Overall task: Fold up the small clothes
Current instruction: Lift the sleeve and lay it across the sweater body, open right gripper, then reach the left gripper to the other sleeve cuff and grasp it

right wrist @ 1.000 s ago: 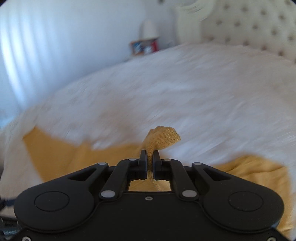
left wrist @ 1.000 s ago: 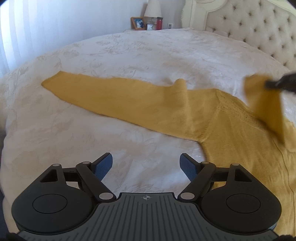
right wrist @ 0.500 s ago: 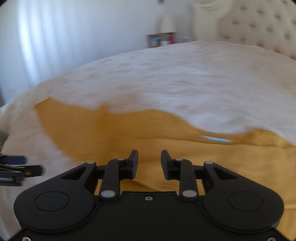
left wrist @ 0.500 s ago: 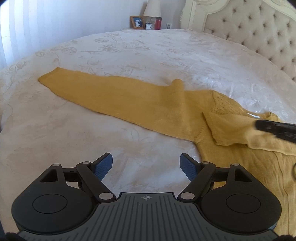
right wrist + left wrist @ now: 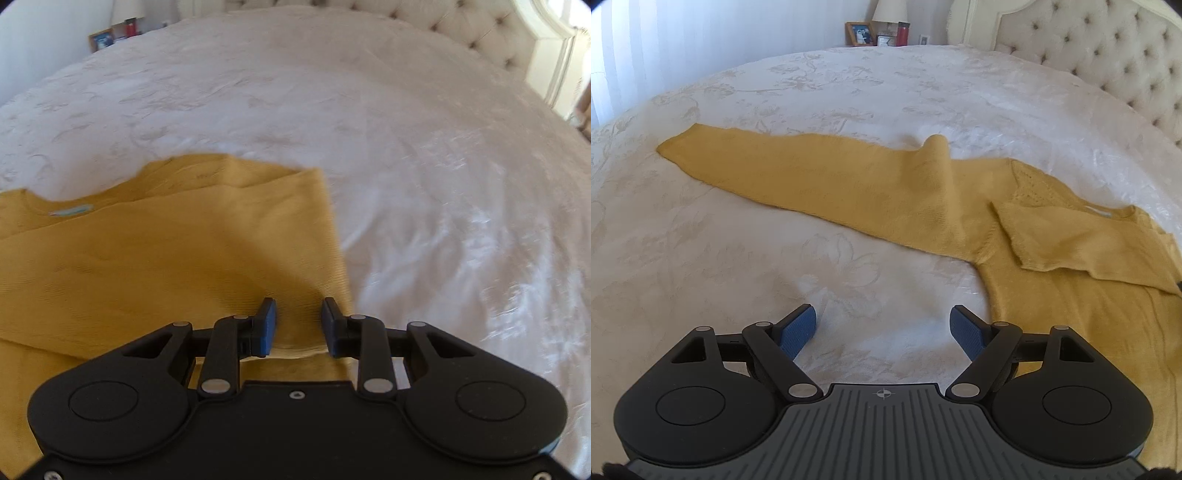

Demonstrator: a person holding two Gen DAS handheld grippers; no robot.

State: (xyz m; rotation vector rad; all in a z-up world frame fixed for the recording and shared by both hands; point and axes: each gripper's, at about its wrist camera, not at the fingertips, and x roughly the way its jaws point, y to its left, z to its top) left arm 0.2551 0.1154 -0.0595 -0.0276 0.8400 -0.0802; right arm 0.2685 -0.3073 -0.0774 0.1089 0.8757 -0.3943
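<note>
So the yellow sweater (image 5: 1071, 295) is lying flat on the bed (image 5: 886, 92), body toward the right side of the left wrist view, with one long sleeve (image 5: 812, 177) stretched way out to the left. The other sleeve (image 5: 1089, 243) is lying folded across the chest, its cuff end near the armpit of the long one.

Stuff that could go sideways from here, imo:

- The long sleeve has a raised ridge (image 5: 936, 147) about where it meets the shoulder. If you fold it over without flattening that, the bump probably gets trapped inside and the whole thing ends up lumpy
- The folded sleeve is just resting there loose. Knit like this likely drags, so pulling the other sleeve across could shove it out of place
- The bedspread is soft and a bit slippery looking, so a low pinch might grab bedding along with the knit

Left hand-held gripper (image 5: 884, 328) is spread wide over bare bedspread, just left of the sweater's side, touching nothing. Right hand-held gripper (image 5: 298, 325) has its jaws apart too, hovering over the sweater's right edge (image 5: 332, 229) with nothing pinched. That view is kinda blurry so I can't tell if it touches the fabric
</note>
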